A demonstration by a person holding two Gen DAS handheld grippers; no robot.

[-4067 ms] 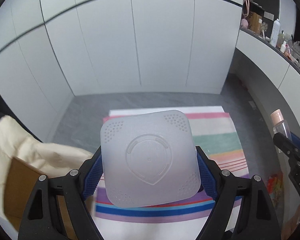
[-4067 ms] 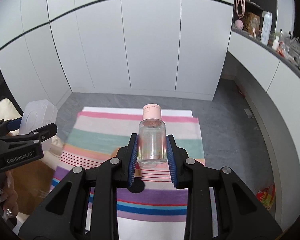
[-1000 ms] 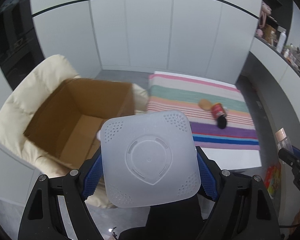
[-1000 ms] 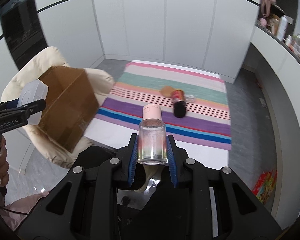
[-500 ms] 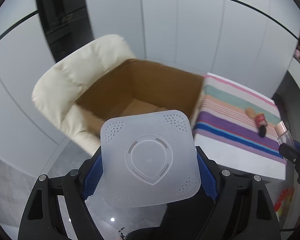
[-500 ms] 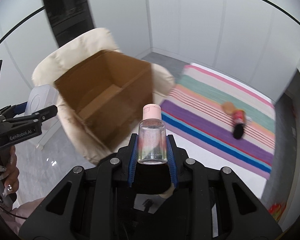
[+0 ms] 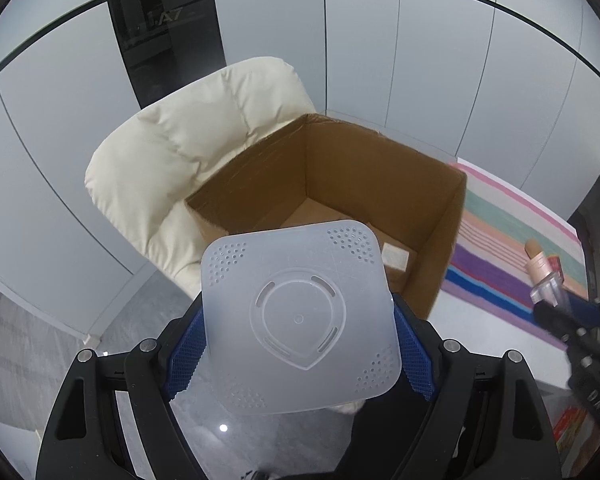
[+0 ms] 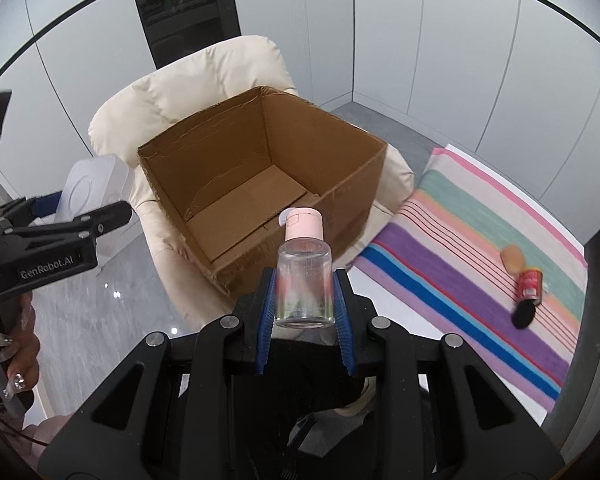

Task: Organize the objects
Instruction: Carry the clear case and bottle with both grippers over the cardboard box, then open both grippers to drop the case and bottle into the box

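Note:
My left gripper (image 7: 298,344) is shut on a translucent white square container (image 7: 298,316), held just in front of an open brown cardboard box (image 7: 440,208). The box sits on a cream padded armchair (image 7: 188,148). My right gripper (image 8: 305,300) is shut on a small clear bottle with a pink cap (image 8: 304,272), held above the near edge of the same box (image 8: 360,168). The left gripper with its container (image 8: 96,184) shows at the left of the right wrist view. The right gripper's bottle (image 7: 544,280) shows at the right edge of the left wrist view.
A striped cloth (image 8: 460,240) covers a white table to the right of the armchair (image 8: 172,92). On it lie a beige sponge (image 8: 512,258) and a red brush with a black head (image 8: 528,296). White cabinet walls and a dark panel (image 8: 184,4) stand behind.
Both grippers have swung left from the striped table toward the box and moved closer to it. The box now fills the middle of both views. Both grips are unchanged.

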